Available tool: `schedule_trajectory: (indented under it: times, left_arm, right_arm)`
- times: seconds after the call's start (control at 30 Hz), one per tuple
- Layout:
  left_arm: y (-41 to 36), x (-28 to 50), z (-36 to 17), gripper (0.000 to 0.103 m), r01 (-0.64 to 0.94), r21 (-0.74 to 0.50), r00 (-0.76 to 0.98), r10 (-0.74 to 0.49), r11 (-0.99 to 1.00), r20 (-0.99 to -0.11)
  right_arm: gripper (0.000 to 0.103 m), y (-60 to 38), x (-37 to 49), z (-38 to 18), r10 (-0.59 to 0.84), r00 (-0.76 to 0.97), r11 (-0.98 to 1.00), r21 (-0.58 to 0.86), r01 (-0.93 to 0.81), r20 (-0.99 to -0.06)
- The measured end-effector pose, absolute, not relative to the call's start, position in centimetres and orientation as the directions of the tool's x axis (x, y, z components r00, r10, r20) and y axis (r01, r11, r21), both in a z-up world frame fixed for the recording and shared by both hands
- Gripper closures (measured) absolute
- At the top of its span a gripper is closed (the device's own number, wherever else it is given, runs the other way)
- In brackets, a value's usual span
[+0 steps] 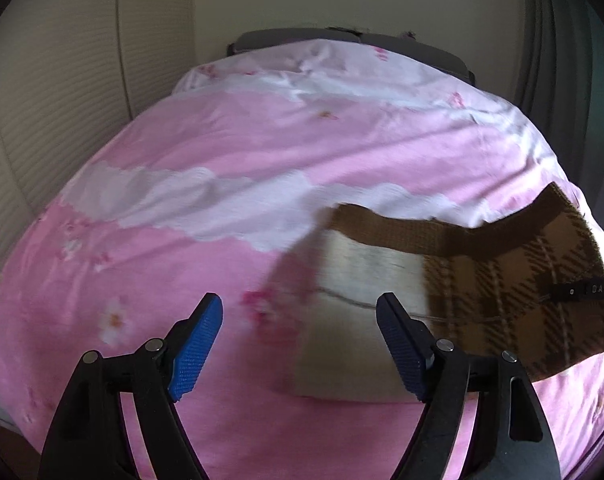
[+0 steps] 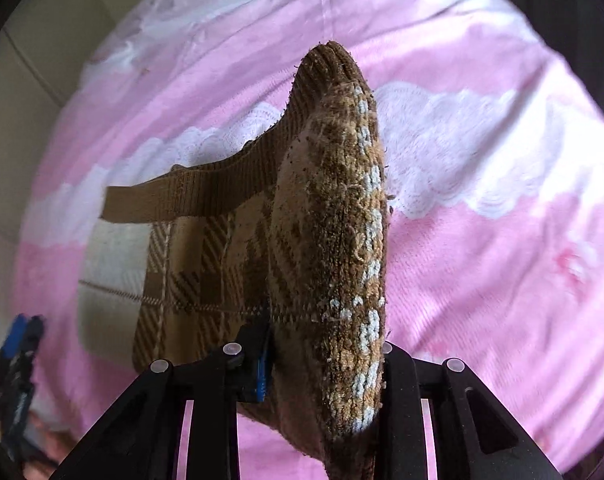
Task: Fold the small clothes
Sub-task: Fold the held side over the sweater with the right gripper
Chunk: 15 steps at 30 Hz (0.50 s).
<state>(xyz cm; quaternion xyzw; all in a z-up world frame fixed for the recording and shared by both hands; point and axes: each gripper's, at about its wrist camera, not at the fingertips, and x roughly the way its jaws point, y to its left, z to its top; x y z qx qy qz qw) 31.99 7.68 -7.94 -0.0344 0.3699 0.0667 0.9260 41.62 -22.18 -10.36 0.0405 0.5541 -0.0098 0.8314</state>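
A small brown plaid knitted garment [image 1: 514,292] with a cream part [image 1: 362,280] and a dark brown ribbed band lies on the pink bedsheet [image 1: 222,160] at the right. My left gripper [image 1: 302,340] is open and empty, its blue pads just before the cream edge. My right gripper [image 2: 322,360] is shut on a folded brown part of the garment [image 2: 334,240] and lifts it above the bed. The right gripper also shows at the left wrist view's right edge [image 1: 582,290].
The bed is covered by a pink sheet with white cloud bands and flowers [image 2: 502,160]. A ribbed beige wall [image 1: 42,140] stands at the left, a grey headboard [image 1: 342,38] at the far end, a curtain [image 1: 562,40] at the right.
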Motion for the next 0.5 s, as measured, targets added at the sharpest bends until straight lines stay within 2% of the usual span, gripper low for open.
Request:
schedule_trajectory:
  times: [0.1,0.23,0.4,0.5]
  left_arm:
    - [10.7,31.1,-7.6,0.022,-0.171,-0.016,0.72,0.114,0.985,-0.685]
    - [14.9,29.6,-7.6,0.022,-0.199,-0.032,0.721,0.124,0.98,-0.681]
    - [19.7,27.8,-8.5,0.022,-0.232,-0.089,0.717,0.109,0.969,-0.688]
    - [21.9,26.7,-9.1,0.022,-0.257,-0.081,0.71,0.131,0.963,-0.692]
  right_arm:
    - [0.074,-18.8,41.2,-9.4,-0.121,0.395,0.991,-0.09,0.095,-0.911]
    - [0.074,-12.6,40.8,-9.0,-0.331,0.411,0.943,-0.308,0.123,-0.849]
    - [0.074,-2.9,39.9,-10.3,-0.543,0.472,0.826,-0.544,0.148,-0.695]
    - [0.074,1.8,39.8,-12.2,-0.617,0.483,0.755,-0.64,0.143,-0.621]
